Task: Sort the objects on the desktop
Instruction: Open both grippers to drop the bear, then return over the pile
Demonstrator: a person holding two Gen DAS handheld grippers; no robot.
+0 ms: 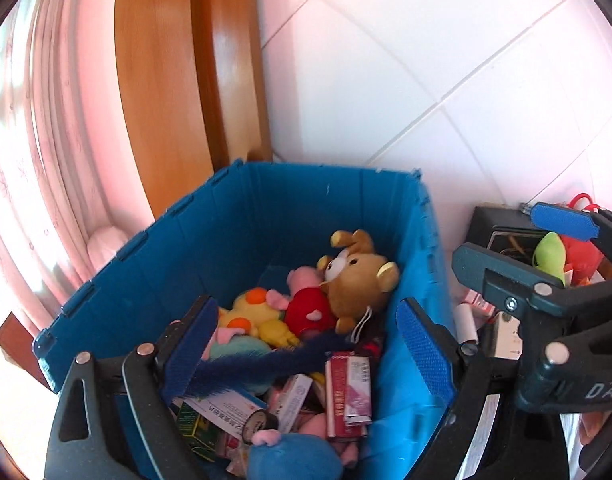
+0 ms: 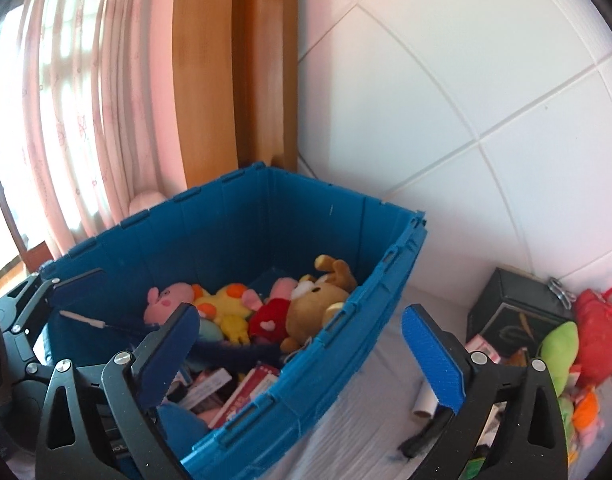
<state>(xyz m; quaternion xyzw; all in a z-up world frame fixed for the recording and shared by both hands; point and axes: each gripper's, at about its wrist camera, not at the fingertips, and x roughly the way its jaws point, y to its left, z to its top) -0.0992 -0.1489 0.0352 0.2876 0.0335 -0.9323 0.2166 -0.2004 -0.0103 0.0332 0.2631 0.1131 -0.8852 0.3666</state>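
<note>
L→R: pink curtain point(image 2: 66, 120) far left, wooden frame point(image 2: 234, 80) next to it, white tiled wall point(image 2: 465, 100) behind.

Blue crate point(image 2: 337, 364) sits on a white cloth point(image 2: 377, 412), packed w/ plush: pink pig point(image 2: 166, 300), yellow duck point(image 2: 230, 308), red-shirt pig point(image 2: 274, 320), brown bear point(image 2: 317, 308); small cartons point(image 1: 347, 392) piled at the near end.

L gripper point(image 1: 306, 348) hangs over the crate's near end, jaws wide apart. A dark blue fuzzy strip point(image 1: 266, 364) lies across the gap, one end against the left pad; blurred, can't tell if it's gripped or loose.

R gripper point(image 2: 302, 352) straddles the crate's right wall, fully spread, nothing held.

Right of the crate, still on the cloth: white roll point(image 2: 423, 400), black box point(image 2: 517, 308), green plush point(image 2: 561, 352), red plush point(image 2: 597, 332).
</note>
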